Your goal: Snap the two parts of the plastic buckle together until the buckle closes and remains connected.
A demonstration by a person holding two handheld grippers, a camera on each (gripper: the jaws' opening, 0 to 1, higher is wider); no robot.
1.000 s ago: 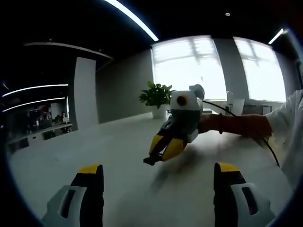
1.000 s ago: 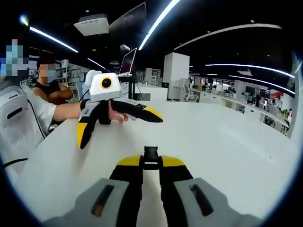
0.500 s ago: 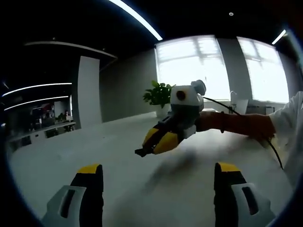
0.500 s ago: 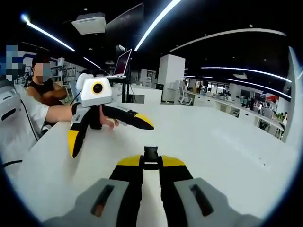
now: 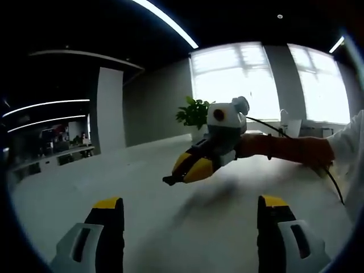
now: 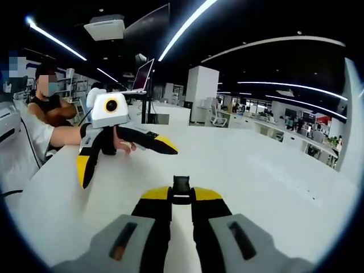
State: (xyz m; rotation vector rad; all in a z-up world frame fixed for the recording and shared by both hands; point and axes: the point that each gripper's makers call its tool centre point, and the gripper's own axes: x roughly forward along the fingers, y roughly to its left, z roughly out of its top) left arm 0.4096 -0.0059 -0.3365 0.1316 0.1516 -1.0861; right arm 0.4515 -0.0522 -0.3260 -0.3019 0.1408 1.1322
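A small black buckle part (image 6: 181, 186) sticks out from between the yellow tips of my right gripper (image 6: 181, 197), which is shut on it above the white table (image 6: 273, 182). In the left gripper view the same right gripper (image 5: 183, 172) comes in from the right, held by a hand (image 5: 284, 151), with the black buckle part (image 5: 169, 180) at its tip, off the table. My left gripper (image 5: 190, 207) stands wide open with nothing between its jaws. In the right gripper view the left gripper (image 6: 128, 166) hovers open at the left, apart from the buckle part.
A potted plant (image 5: 192, 114) stands at the table's far edge before bright windows. A laptop on a stand (image 6: 142, 77) and a seated person (image 6: 48, 111) are at the left in the right gripper view. A cable (image 5: 330, 182) trails from the right gripper.
The right gripper has risen a little off the table with the buckle part still in it. The left gripper has stayed open, drifting left in the right gripper view.
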